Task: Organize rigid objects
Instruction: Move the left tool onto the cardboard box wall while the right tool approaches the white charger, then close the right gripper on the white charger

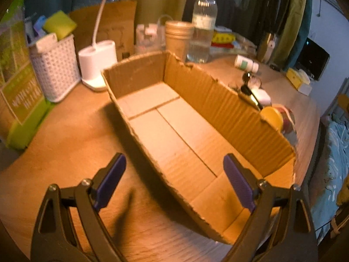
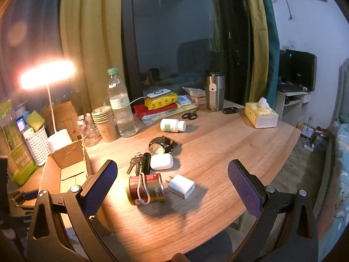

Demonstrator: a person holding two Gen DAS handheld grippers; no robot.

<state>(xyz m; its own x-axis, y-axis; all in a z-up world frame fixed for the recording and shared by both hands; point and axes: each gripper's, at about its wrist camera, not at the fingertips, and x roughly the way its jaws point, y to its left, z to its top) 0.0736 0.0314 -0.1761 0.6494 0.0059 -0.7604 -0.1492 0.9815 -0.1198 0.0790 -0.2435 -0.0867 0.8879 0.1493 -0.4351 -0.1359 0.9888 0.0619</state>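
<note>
Tin (image 2: 145, 189) lies nearest the right gripper (image 2: 172, 181), beside the charger (image 2: 181, 185); keys (image 2: 135, 163), case (image 2: 161, 162) and watch (image 2: 161, 146) lie farther off. Both grippers gape, holding nothing. Box (image 1: 196, 135) under the left gripper (image 1: 174, 181) sits bare: sorting unstarted. Next, likely pinch the tin.

Home bedroom w/ desk: curtains (image 2: 87, 50), lit desk lamp (image 2: 47, 74), bed (image 2: 342, 163), tissue box (image 2: 260, 114).

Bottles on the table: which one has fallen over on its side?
The small white pill bottle lies on its side near the scissors. The tall clear water bottle with the green cap stands upright beside the paper cups.
</note>
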